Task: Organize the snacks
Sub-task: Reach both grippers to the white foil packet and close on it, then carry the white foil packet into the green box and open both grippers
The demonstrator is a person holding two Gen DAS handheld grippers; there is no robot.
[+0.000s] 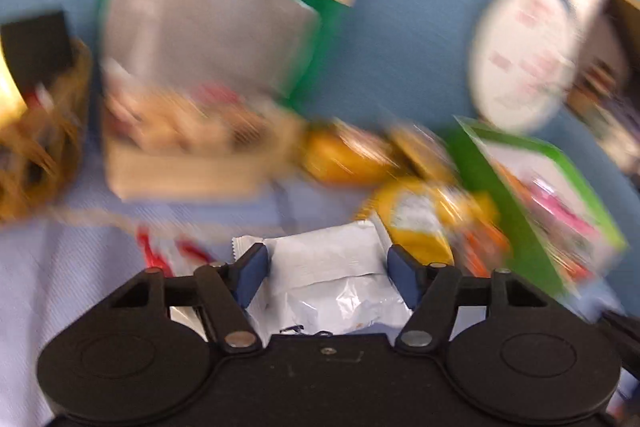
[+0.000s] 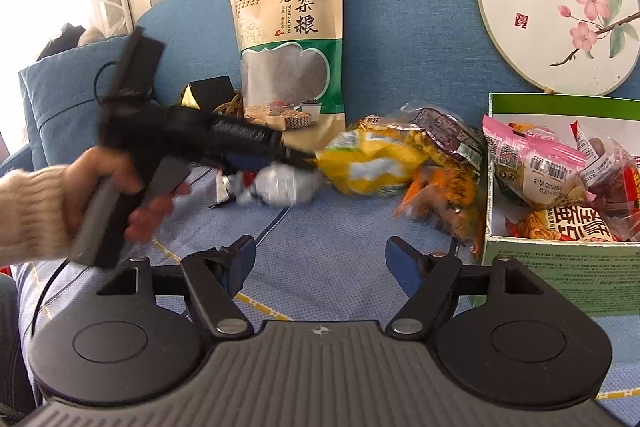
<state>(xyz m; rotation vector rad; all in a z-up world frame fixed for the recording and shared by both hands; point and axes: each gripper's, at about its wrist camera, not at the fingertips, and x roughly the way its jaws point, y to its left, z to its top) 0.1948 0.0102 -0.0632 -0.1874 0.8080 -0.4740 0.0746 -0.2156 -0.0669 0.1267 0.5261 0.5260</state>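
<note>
The left claw (image 1: 326, 267) pinches a white snack packet (image 1: 332, 283) between its blue pads, the packet crumpled and filling the gap. In the right wrist view this packet (image 2: 280, 185) hangs just above the blue sofa seat (image 2: 320, 251), touching a yellow snack bag (image 2: 372, 163) on its right. The right claw (image 2: 320, 265) is spread, holding nothing, nearer than the pile. A green box (image 2: 560, 267) of snacks stands to the right.
</note>
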